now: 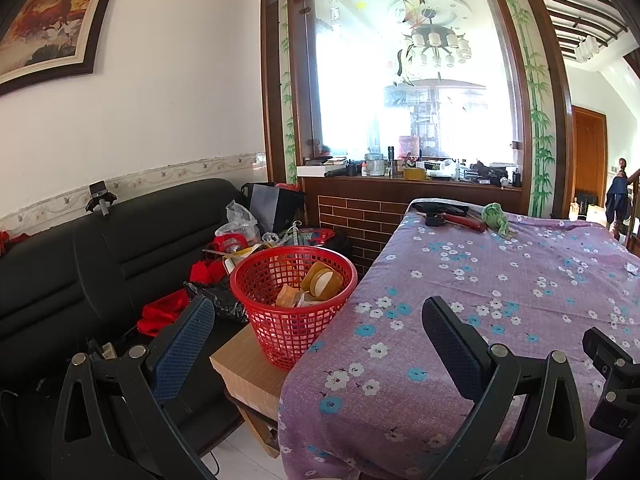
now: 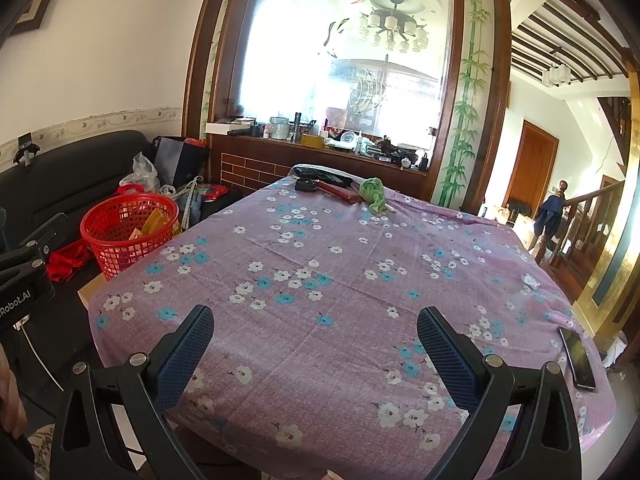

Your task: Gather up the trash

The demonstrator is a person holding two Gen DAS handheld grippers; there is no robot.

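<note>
Black tongs [image 2: 316, 344] with blue textured pads [image 2: 186, 354], silver pivot screws [image 2: 138, 359].

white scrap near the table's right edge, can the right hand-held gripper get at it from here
Probably yes. The white scrap lies alone on bare tablecloth, and the right hand-held gripper is open and empty, though it must move forward and right.
</note>
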